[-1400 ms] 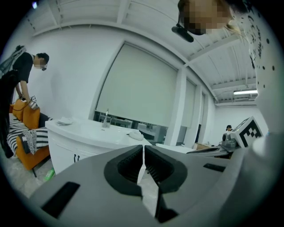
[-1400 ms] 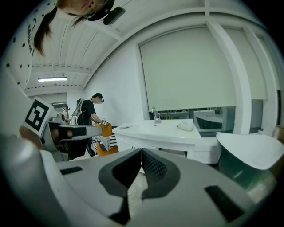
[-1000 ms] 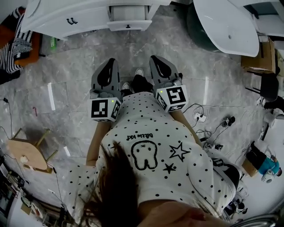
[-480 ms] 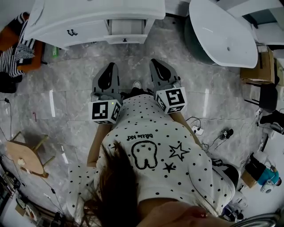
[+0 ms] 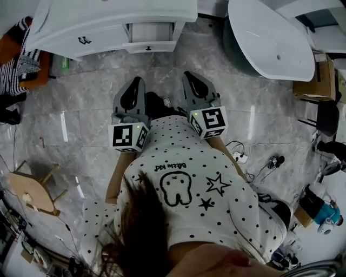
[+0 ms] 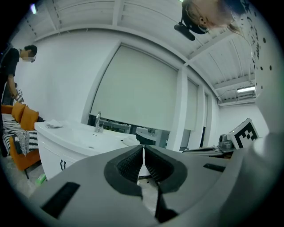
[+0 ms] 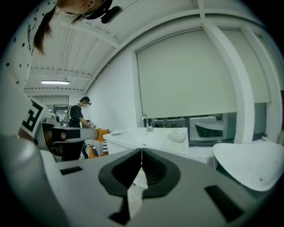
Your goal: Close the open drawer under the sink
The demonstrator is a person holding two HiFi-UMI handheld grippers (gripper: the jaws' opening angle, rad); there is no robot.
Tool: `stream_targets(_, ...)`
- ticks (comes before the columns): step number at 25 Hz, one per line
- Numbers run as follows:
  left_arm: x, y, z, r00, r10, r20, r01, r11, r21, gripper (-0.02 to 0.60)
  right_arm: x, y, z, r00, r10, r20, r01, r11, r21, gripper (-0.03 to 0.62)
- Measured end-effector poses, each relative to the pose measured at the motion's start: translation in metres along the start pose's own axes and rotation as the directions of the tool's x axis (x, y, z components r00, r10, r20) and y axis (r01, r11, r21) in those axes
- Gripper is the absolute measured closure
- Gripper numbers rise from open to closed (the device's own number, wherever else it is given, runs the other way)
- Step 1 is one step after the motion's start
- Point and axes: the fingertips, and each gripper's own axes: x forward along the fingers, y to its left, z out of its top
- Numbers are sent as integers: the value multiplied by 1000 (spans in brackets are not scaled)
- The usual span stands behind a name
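Changes logged, head view:
1. Counter [image 5: 108,16] with drawer [image 5: 152,33]: lower in my view than a second ago, and more of its top shows.
2. Floor [image 5: 81,103] strip between the drawer front and the left claw [image 5: 136,81] and right claw [image 5: 190,76]: narrower.
3. Tub [image 5: 270,38]: larger, reaching further in from the top right.
4. Stool [image 5: 30,189]: slipped down and left, towards the edge.
5. Leg [image 5: 155,104]: dark shape now between the claws, where pale shoes showed.

1. This was a bathroom set up inside a big work room.
2. A white sink cabinet [image 5: 102,24] with a tap [image 6: 97,120] and a white tub [image 5: 270,38] stood on a grey stone floor [image 5: 86,103].
3. Loose cables [image 5: 254,159] and a cardboard box [image 5: 313,73] lay about.
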Motion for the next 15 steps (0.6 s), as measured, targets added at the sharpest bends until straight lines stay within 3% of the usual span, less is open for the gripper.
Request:
stream_targets(4,9,3,-4,1000,-8,-6,8,1000,-2,565,5,-5,-4,1000,-14,-6,14,1000,8,580)
stream_targets(10,27,43,-15,1000,-23,-18,23,1000,-8,563,38,-1,-20,998,-52,-26,53,998,15,580)
stream_targets(15,51,55,5,999,-47,-12,47,999,-10,563,55,-9,-1,996,-89,-33,89,996,3,580)
